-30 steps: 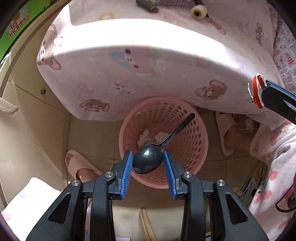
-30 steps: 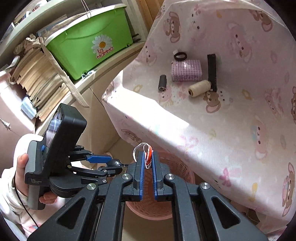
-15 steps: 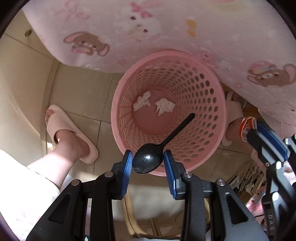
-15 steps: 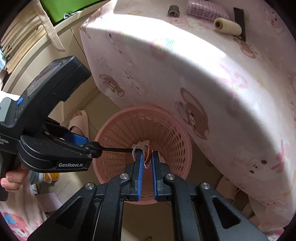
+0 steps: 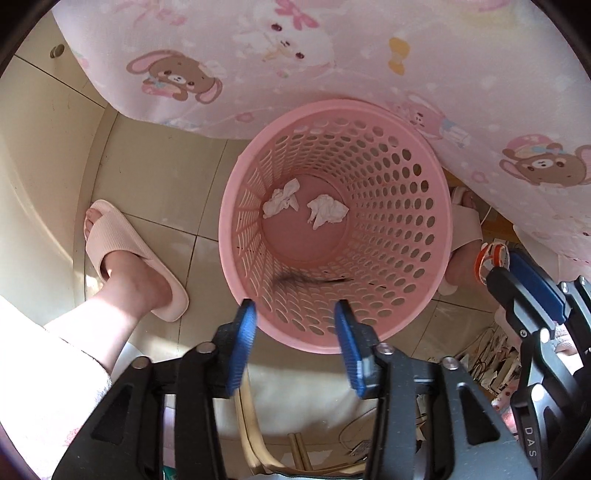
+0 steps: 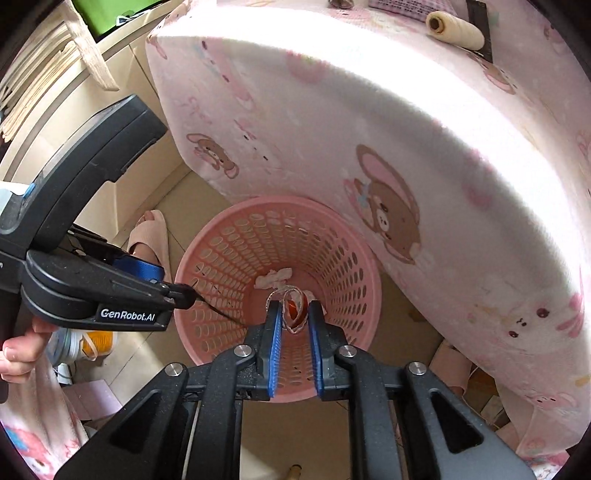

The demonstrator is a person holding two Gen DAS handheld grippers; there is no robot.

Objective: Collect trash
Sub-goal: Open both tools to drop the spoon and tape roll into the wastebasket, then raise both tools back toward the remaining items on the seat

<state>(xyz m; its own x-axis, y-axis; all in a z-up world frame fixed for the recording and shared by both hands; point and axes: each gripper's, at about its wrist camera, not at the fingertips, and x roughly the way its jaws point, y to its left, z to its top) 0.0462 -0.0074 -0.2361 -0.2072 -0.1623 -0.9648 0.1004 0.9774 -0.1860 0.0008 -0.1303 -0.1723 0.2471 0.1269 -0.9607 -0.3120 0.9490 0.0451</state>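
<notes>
A pink perforated basket [image 5: 226, 221] stands on the floor, half under the covered table, with two crumpled tissues [image 5: 281, 199] at its bottom. My left gripper [image 5: 293, 314] hangs over the near rim, its jaws opening and empty. A black spoon [image 5: 295, 284] shows as a dark blur against the near wall inside the basket. My right gripper [image 6: 294, 314] points down into the basket [image 6: 371, 266], its jaws opening, with an orange and white wrapper [image 6: 293, 310] still between the pads. The left gripper [image 6: 181, 295] shows at that view's left.
A table under a pink cartoon cloth [image 5: 332, 55] overhangs the basket's far side. A person's slippered foot [image 5: 122, 251] stands left of the basket, another slipper [image 5: 465, 218] right of it. A thread spool [image 6: 454, 29] lies on the table. Cables and clutter [image 5: 480, 354] lie lower right.
Both grippers came down over the basket. The left jaws spread and the spoon left them, now a blur inside the basket. The right jaws have parted a little around the wrapper.
</notes>
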